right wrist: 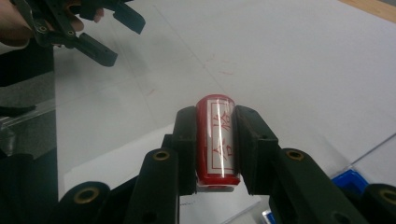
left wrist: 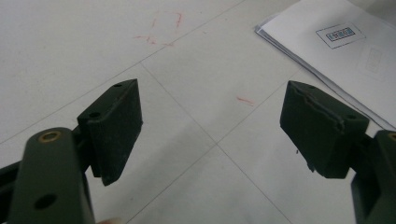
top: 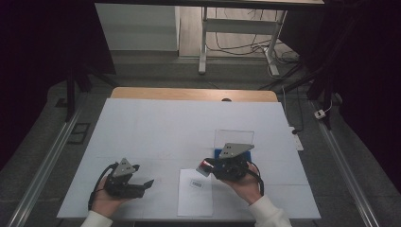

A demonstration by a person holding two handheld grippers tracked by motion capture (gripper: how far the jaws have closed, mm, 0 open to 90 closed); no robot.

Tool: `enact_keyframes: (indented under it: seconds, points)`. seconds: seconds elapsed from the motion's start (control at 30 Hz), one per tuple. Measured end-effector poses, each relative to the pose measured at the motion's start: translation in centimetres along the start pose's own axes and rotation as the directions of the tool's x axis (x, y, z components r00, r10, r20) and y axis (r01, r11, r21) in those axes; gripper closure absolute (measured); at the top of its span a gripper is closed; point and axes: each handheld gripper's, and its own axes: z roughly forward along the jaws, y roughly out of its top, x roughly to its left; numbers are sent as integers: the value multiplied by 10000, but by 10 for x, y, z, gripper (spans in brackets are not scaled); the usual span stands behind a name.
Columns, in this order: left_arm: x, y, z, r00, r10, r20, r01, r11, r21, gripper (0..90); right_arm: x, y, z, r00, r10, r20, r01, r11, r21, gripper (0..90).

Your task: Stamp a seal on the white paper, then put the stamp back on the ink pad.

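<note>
A person stands at a white-covered counter (top: 156,127). The right gripper (right wrist: 215,140) is clamped on a red stamp (right wrist: 216,137), long axis pointing away along the jaws, held above the counter. The paper sheet (top: 195,191) with a printed label lies just left of it, nearer this hand. The left gripper (left wrist: 210,123) rests wide apart, holding nothing. A blue tray (right wrist: 349,181) sits beside the right hand; its contents cannot be told.

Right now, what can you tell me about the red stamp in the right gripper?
The stamp is a small red block with a glossy face bearing red characters inside a thin frame. It sits clamped between the right gripper's black pads, face toward that gripper's camera, raised off the white table cover. In the high view it hangs beside the printed sheet.
</note>
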Motion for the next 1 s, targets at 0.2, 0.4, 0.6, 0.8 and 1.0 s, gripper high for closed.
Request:
enact_keyframes:
  seconds: [0.2,0.4,0.6,0.8,1.0]
  points:
    - [0,0,0,10000,24,-8,-24,10000,-16,211,-5,0,-5,9985,129,535,-122,9998,-143,698]
    - [2,-1,2,10000,-34,-49,34,10000,-23,211,-12,-1,-12,9972,184,728,-169,9996,-209,697]
    - [3,-1,3,10000,-20,-57,20,10000,-43,211,-20,-1,-20,9949,300,962,-265,9989,-381,697]
    - [2,0,2,10000,7,-54,-7,10000,-73,213,-23,0,-30,9923,228,1214,-170,9987,-485,697]
    - [2,1,1,10000,50,-43,-51,9999,-106,212,-30,-1,-37,9885,257,1492,-223,9995,-245,697]
